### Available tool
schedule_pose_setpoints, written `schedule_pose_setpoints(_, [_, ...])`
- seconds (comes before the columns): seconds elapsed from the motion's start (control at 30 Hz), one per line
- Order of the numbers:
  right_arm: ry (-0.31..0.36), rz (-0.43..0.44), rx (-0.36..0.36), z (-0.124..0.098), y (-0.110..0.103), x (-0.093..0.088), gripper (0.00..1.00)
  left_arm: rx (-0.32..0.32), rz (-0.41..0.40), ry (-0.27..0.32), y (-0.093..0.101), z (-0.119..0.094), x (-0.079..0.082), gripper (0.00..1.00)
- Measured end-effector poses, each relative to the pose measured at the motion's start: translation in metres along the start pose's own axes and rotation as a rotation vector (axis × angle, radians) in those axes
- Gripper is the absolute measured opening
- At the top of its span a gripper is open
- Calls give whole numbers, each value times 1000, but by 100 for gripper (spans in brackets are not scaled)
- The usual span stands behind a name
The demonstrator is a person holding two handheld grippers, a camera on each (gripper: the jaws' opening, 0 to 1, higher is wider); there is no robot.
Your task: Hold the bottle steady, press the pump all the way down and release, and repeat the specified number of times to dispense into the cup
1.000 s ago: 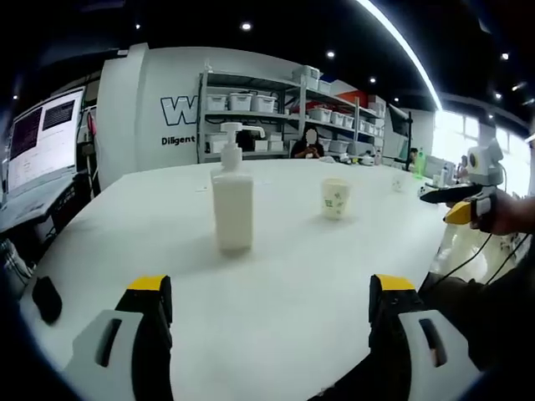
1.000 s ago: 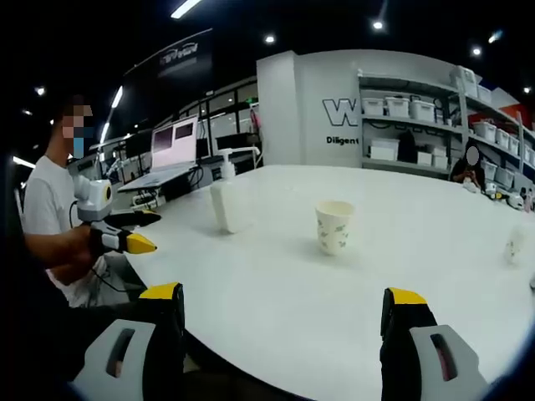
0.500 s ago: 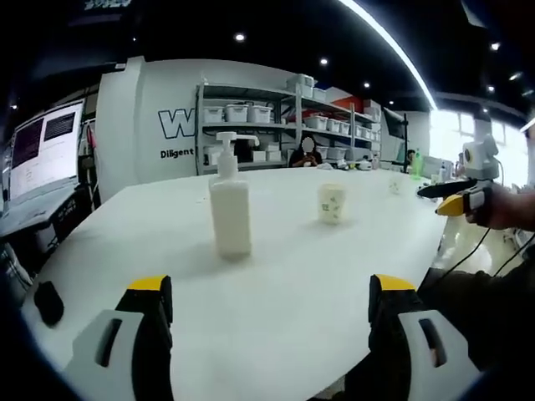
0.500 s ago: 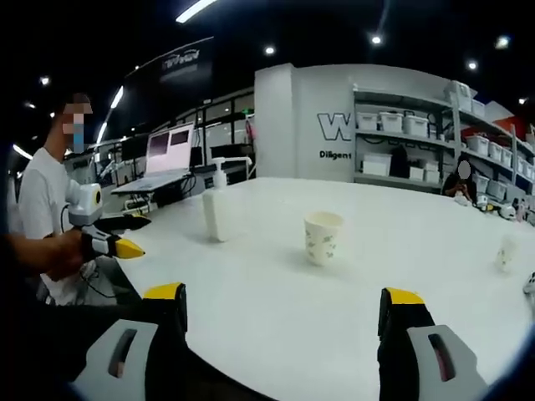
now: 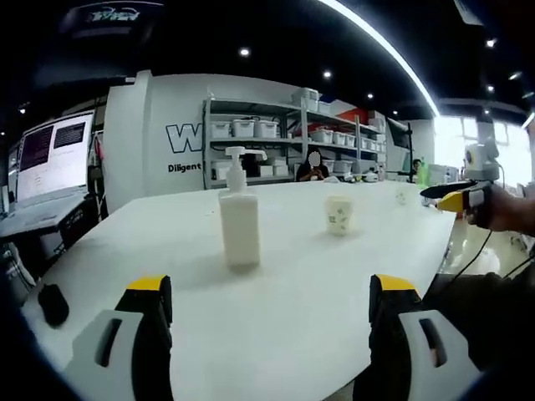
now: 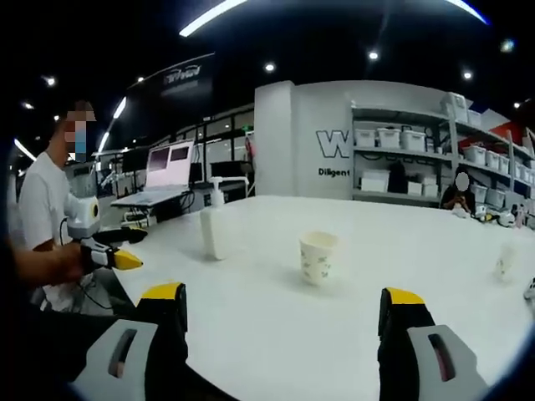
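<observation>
Both grippers, left [image 5: 263,309] and right [image 6: 280,313], are wide open and empty. The bottle [image 5: 240,230] stands upright mid-table [image 5: 301,284], well apart from the cup [image 5: 338,215]. Bottle looks like smooth, stiff plastic, likely tippy: clamp the body low, press the pump [image 5: 238,154] straight down.

Lettering on the far wall [image 5: 185,139] is being cut off by the shelving [image 5: 276,134] in the left gripper view, leaving only a "W" and part of a smaller line readable. Print on the paper cup [image 6: 317,257] is staying too small to make out. A small pale item [image 6: 505,261] on the tabletop [image 6: 401,259] is blurring beyond identification. Screen contents on the monitor [image 5: 52,154] are too fine to read. Bin contents on the shelving are too distant to tell.
</observation>
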State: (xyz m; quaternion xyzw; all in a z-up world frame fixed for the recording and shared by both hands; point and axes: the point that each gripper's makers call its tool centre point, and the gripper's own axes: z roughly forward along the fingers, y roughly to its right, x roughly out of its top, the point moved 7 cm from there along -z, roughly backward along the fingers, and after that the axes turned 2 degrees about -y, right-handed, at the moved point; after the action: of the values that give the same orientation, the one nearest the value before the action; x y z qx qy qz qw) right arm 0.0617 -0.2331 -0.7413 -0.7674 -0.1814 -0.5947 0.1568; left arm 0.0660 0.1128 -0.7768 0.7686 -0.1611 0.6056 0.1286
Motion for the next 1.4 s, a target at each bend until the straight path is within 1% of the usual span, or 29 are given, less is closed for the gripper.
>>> schedule_pose_setpoints(0.1, [13, 10, -1, 0, -1, 2, 96, -3, 15, -6, 3, 2, 1, 96])
schedule_pose_setpoints(0.23, [9, 20, 2, -2, -3, 2, 96, -8, 14, -9, 6, 2, 4, 96])
schedule_pose_setpoints(0.5, [17, 22, 12, -8, -8, 7, 96, -10, 37, -2, 9, -9, 7, 96])
schedule_pose_setpoints(0.57, [12, 21, 20, -8, -9, 8, 96, -4, 32, 0, 8, -9, 7, 96])
schedule_pose_setpoints(0.63, [12, 23, 17, -9, -11, 12, 96, -5, 17, -19, 9, -10, 6, 96])
schedule_pose_setpoints(0.67, [23, 26, 14, -11, -11, 15, 97, -5, 15, -21, 8, -11, 8, 96])
schedule_pose_setpoints(0.73, [35, 28, 15, -12, -12, 16, 96, -7, 21, -5, 9, -14, 11, 96])
schedule_pose_setpoints(0.8, [30, 20, 24, -11, -12, 15, 95, -3, 24, -5, 8, -13, 10, 96])
schedule_pose_setpoints(0.87, [21, 14, 28, -10, -12, 14, 90, -8, 19, -17, 7, -12, 9, 97])
schedule_pose_setpoints(0.9, [17, 10, 36, -11, -12, 15, 87, -19, -9, -29, 7, -12, 10, 97])
schedule_pose_setpoints(0.97, [39, 10, 45, -11, -14, 23, 89, -24, -9, -4, 8, -14, 17, 98])
schedule_pose_setpoints(1.03, [41, 10, 56, -8, -14, 25, 90, -26, 3, -1, 8, -13, 18, 98])
schedule_pose_setpoints(1.1, [38, -20, 57, -7, -16, 27, 90, -24, 10, -4, 7, -10, 16, 97])
schedule_pose_setpoints(1.13, [35, -28, 58, -7, -16, 27, 88, -25, 5, -5, 6, -9, 15, 97])
schedule_pose_setpoints(1.17, [24, -42, 62, -7, -17, 27, 87, -31, -26, -13, 7, -8, 15, 97])
schedule_pose_setpoints(1.27, [14, -42, 61, -7, -18, 25, 90, -35, -13, 8, 9, -9, 19, 97])
schedule_pose_setpoints(1.4, [7, -34, 57, -7, -18, 21, 91, -39, -6, -12, 8, -7, 16, 97])
